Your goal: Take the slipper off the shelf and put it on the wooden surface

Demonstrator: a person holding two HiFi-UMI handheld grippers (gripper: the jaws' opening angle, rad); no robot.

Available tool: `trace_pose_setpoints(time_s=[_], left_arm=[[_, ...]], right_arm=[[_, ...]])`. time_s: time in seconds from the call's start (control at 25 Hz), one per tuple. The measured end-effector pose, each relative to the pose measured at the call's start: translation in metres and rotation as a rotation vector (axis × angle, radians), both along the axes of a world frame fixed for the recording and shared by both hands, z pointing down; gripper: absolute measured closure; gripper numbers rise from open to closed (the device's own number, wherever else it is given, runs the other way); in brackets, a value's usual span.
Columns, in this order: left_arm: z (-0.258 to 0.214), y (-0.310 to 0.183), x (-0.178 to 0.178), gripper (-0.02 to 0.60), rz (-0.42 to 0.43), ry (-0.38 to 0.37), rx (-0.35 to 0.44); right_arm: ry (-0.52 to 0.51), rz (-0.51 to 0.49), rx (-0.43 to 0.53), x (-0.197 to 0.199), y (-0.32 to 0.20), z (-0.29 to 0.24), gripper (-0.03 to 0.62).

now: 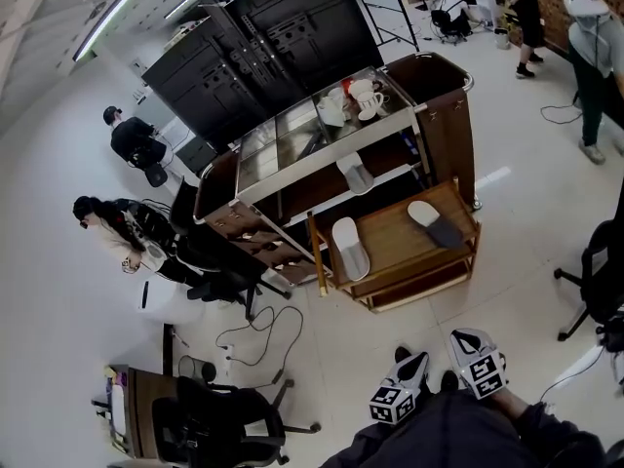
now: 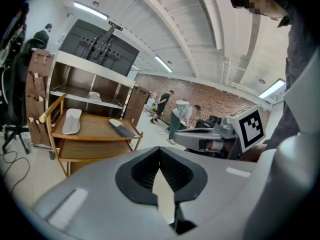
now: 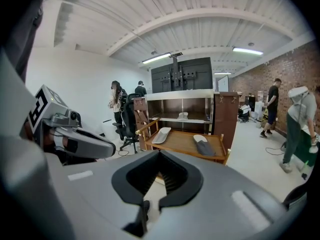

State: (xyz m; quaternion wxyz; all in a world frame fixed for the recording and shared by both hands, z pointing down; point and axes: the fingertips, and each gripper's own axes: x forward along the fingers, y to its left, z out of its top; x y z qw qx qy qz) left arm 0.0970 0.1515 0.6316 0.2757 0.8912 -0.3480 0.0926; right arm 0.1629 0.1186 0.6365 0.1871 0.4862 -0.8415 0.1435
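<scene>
A pale floor [image 1: 58, 291] runs through a large room with a brick wall [image 3: 295, 69] along one side, and people stand or sit around its edges. The left gripper [image 2: 162, 176] and the right gripper [image 3: 155, 184] are side by side and level with each other. Each has its jaws brought together with nothing between them. Straight ahead of both, well apart from them, is a low wooden bench [image 1: 395, 242]. On it lie a white slipper [image 1: 349, 247], on the left gripper's side, and a grey slipper [image 1: 436, 224], on the right gripper's side. The two lie apart from each other. Beyond the bench, farther from the grippers, is a dark shelf unit [image 1: 331, 154] with cups [image 1: 366, 96] on top. The slipper [image 1: 357, 174] lies on its middle shelf, past the gap between the two slippers on the bench. Neither gripper touches anything.
</scene>
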Motion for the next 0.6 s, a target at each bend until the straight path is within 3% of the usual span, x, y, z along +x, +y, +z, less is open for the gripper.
trace_pose_setpoints(time_s=[0.6], left_arm=[[0.003, -0.014, -0.021, 0.574, -0.033, -0.016, -0.009]], right_arm=[[-0.025, -0.008, -0.001, -0.016, -0.015, 0.0, 0.594]])
